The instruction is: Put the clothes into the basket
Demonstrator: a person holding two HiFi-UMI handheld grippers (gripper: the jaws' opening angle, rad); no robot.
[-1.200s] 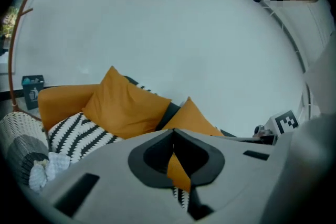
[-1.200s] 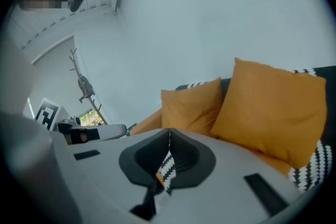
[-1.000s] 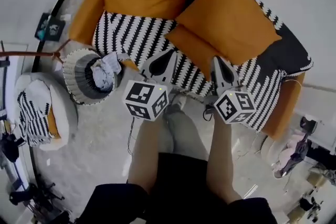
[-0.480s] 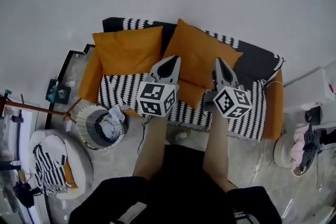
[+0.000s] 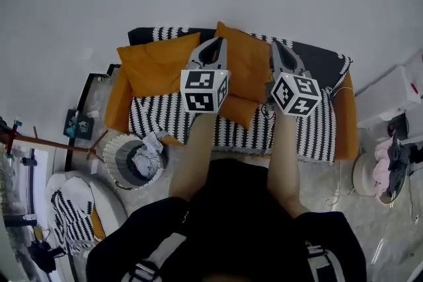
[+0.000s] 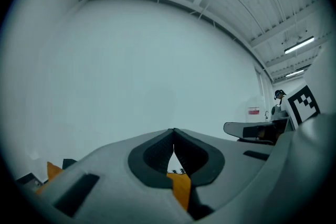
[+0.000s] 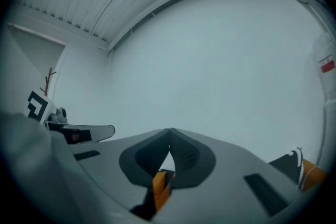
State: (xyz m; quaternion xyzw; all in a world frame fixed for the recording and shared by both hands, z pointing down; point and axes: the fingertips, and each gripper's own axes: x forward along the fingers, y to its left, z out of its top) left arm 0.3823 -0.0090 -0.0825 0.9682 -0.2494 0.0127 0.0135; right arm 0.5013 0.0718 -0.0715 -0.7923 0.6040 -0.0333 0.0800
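While clothes (image 5: 143, 160) lie in the basket (image 5: 112, 150) at near left, I hold my left gripper (image 5: 214, 43) and right gripper (image 5: 276, 45) over the sofa (image 5: 158, 117), both closed tight and empty

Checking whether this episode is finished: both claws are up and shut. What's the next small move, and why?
Probably lower both claws and stop. The left claw and right claw are shut on nothing and point at the wall. Pale clothes lie in the basket, and I see no loose garment on the sofa.
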